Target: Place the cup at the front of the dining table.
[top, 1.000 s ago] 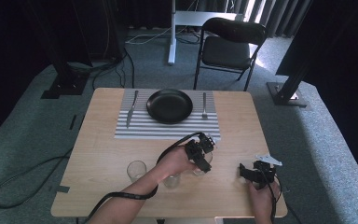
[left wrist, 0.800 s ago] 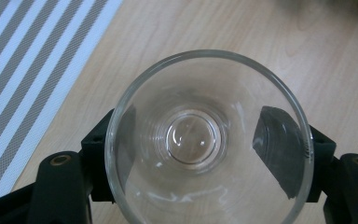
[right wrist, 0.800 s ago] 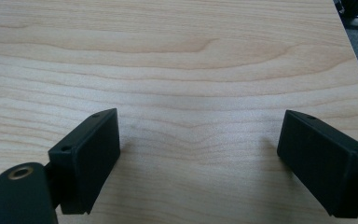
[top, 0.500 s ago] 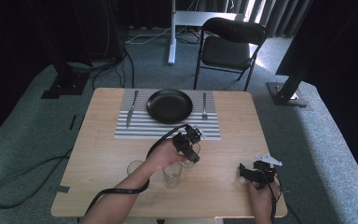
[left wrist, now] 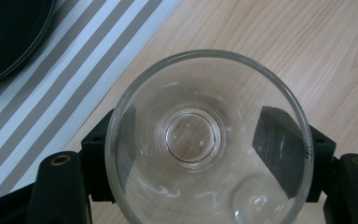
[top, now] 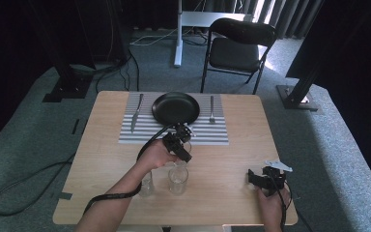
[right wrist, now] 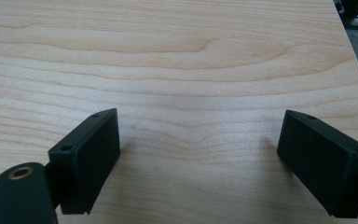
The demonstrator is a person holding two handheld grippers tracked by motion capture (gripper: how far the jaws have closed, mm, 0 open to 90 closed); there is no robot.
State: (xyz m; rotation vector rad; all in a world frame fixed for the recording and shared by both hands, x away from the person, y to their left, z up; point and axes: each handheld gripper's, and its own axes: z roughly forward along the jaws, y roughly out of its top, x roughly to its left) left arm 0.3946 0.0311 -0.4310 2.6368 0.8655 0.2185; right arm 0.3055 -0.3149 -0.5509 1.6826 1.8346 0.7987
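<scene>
Between the jaws of your left gripper (left wrist: pixel 200 154) sits a clear drinking glass (left wrist: pixel 205 140), seen from above through its open mouth; both black pads press its wall, one on each side, and the lower rim is cut off by the picture's edge. From the high view the held glass (top: pixel 185 145) is hard to make out against your left hand (top: pixel 157 153), which reaches forward with the forearm angled across the table (top: pixel 101 145). Just beyond the jaws lie a striped placemat (top: pixel 174 136) and a black plate (top: pixel 175 108). Behind your hand stand two more glasses (top: pixel 178 180). Your right gripper (right wrist: pixel 200 154) rests low, jaws spread wide over bare wood.
</scene>
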